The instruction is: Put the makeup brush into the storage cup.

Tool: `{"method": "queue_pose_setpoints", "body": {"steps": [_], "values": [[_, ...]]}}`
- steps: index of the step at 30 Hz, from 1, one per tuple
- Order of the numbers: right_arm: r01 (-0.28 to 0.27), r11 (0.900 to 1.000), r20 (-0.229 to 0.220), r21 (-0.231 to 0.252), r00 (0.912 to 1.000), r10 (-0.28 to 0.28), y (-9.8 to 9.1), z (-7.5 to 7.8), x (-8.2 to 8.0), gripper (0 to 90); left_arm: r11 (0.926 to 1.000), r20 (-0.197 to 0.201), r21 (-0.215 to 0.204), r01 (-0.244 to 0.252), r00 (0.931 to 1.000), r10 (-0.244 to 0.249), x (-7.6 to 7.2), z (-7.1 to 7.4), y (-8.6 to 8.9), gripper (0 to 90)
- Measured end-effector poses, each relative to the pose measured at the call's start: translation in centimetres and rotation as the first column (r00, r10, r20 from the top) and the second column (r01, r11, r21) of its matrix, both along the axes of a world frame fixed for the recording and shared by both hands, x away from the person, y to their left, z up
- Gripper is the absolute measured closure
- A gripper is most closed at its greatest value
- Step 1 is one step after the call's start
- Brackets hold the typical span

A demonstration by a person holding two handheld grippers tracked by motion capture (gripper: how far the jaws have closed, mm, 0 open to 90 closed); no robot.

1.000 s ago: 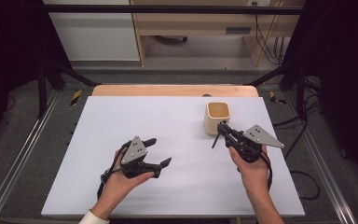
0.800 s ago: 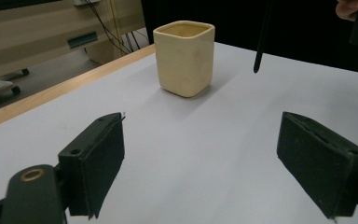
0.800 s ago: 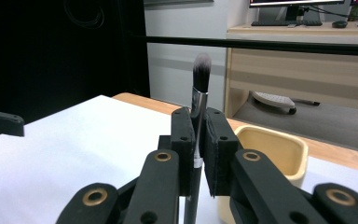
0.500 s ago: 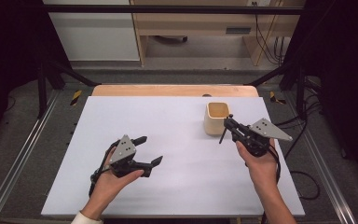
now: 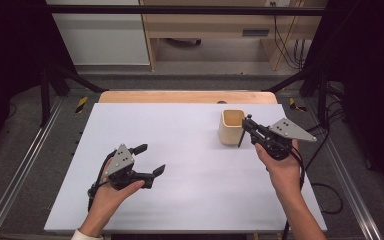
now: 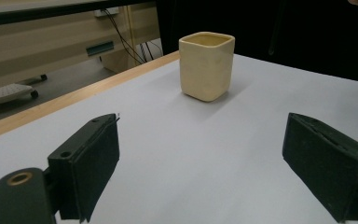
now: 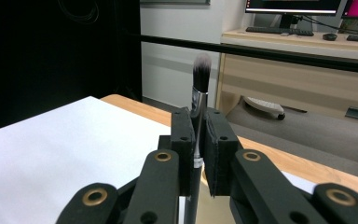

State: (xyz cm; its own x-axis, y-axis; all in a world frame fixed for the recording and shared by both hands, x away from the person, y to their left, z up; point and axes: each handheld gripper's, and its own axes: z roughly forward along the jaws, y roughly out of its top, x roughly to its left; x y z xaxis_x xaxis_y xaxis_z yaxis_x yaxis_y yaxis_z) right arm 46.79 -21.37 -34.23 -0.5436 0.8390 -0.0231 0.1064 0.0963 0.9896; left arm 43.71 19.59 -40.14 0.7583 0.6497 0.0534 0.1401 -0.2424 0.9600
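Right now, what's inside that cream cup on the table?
The cream cup looks empty near its rim; its bottom is hidden by the walls. The makeup brush sits clamped in the right gripper beside it, not inside.

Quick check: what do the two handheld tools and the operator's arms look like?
Both tools are black, each with two flat rectangular black jaws on linkage arms with brass-coloured pivot rings. The left tool and the right tool each carry a grey three-cornered plate on top and trail a black cable. A white cuff shows at the left wrist; the right forearm is bare.
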Motion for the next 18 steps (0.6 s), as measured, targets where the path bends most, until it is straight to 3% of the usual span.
{"method": "queue_pose_setpoints", "body": {"steps": [18], "values": [[-0.006,0.9992,0.013,-0.04,0.9999,0.006,0.7,2.4,1.7,83.6,0.9969,0.061,-0.062,-0.048,0.9968,0.051,-0.3,-1.3,2.1,8.9]]}}
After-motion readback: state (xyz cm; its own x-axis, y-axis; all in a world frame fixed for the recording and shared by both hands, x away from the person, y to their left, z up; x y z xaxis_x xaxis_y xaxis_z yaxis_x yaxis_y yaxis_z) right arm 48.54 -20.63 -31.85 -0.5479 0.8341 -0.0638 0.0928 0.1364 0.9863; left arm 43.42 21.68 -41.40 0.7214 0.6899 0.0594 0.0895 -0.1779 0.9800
